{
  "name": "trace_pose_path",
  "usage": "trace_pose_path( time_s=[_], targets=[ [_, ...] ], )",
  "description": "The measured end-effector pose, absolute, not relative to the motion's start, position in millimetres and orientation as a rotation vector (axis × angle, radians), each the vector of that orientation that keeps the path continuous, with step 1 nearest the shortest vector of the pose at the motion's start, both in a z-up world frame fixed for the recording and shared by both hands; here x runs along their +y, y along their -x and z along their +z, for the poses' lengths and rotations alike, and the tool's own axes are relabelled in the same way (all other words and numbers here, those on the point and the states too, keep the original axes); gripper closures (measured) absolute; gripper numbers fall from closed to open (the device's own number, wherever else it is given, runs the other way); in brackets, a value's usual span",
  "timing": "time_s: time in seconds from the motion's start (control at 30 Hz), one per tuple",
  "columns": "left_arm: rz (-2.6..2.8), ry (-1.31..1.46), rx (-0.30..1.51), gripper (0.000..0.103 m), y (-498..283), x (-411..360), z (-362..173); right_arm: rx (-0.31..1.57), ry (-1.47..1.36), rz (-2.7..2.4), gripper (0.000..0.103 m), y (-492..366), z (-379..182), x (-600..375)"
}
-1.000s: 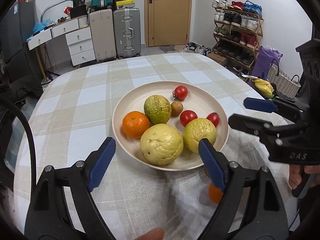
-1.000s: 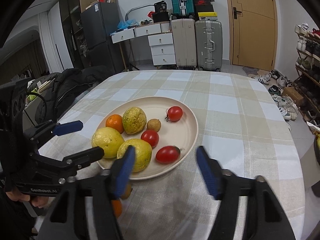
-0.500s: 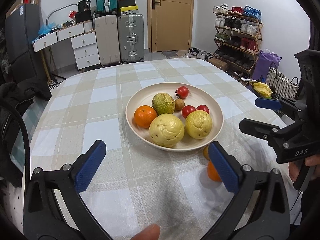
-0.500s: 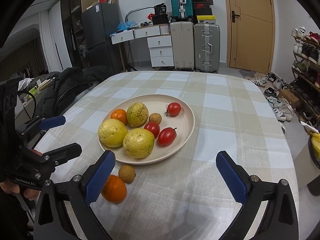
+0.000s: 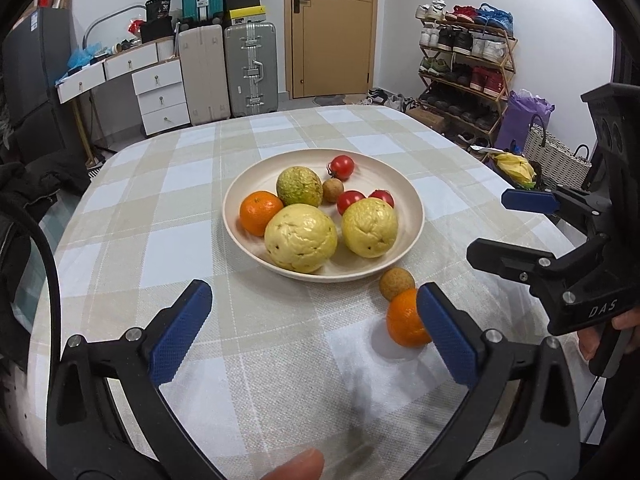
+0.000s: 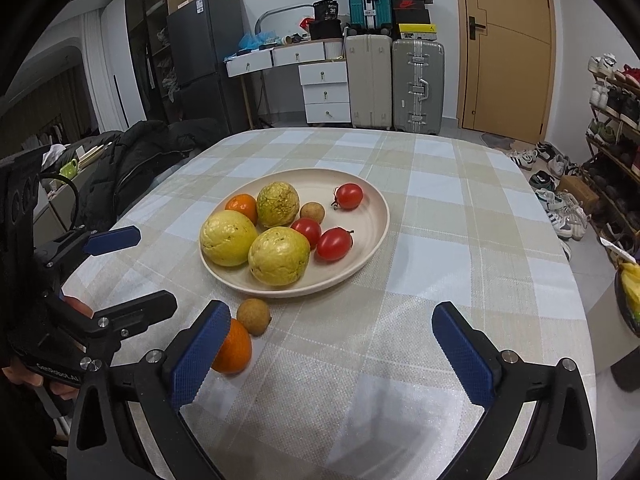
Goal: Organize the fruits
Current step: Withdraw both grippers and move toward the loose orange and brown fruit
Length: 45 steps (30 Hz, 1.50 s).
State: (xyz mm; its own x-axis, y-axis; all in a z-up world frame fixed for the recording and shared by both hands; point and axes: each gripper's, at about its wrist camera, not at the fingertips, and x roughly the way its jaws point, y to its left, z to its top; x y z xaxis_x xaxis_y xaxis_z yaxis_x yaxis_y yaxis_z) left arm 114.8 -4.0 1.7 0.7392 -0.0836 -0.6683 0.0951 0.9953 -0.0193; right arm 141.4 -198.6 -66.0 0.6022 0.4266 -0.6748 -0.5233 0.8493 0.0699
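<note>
A cream plate (image 5: 412, 216) (image 6: 376, 220) on the checked tablecloth holds two yellow guavas, a green guava, an orange, three red tomatoes and a small brown longan. A loose orange (image 5: 404, 318) (image 6: 234, 346) and a loose longan (image 5: 396, 283) (image 6: 253, 316) lie on the cloth just in front of the plate. My left gripper (image 5: 314, 332) is open and empty, short of the plate; its right finger partly covers the loose orange. My right gripper (image 6: 332, 354) is open and empty; its left finger covers part of that orange.
The round table's edges (image 6: 560, 264) fall off on all sides. Suitcases (image 5: 250, 68), drawers (image 5: 160, 96) and a door (image 5: 330, 28) stand behind. A shoe rack (image 5: 464, 64) is at the right, a dark jacket (image 6: 140, 160) at the left.
Both grippers have drawn back from the plate and opened wider. The loose orange and longan, earlier hidden behind the fingers, now show in front of the plate.
</note>
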Motion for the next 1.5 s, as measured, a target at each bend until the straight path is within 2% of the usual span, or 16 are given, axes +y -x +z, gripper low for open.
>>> trace_pose_path(
  time_s=[0.83, 0.93, 1.2, 1.37, 1.5],
  targets=[
    [-0.187, -0.038, 0.839, 0.002, -125, -34, -28, 0.789, 0.148, 0.515, 0.0, -150, -75, -210],
    [-0.207, -0.035, 0.855, 0.009, -126, -38, -32, 0.793, 0.15, 0.515, 0.0, -150, -76, -210],
    [-0.27, 0.014, 0.913, 0.035, -136, -44, -43, 0.798, 0.15, 0.515, 0.0, -150, -78, -210],
    [-0.299, 0.032, 0.92, 0.045, -139, -45, -46, 0.798, 0.149, 0.515, 0.0, -150, -78, -210],
    [-0.35, 0.048, 0.912, 0.065, -137, -47, -44, 0.801, 0.15, 0.514, 0.0, -150, -79, -209]
  ],
)
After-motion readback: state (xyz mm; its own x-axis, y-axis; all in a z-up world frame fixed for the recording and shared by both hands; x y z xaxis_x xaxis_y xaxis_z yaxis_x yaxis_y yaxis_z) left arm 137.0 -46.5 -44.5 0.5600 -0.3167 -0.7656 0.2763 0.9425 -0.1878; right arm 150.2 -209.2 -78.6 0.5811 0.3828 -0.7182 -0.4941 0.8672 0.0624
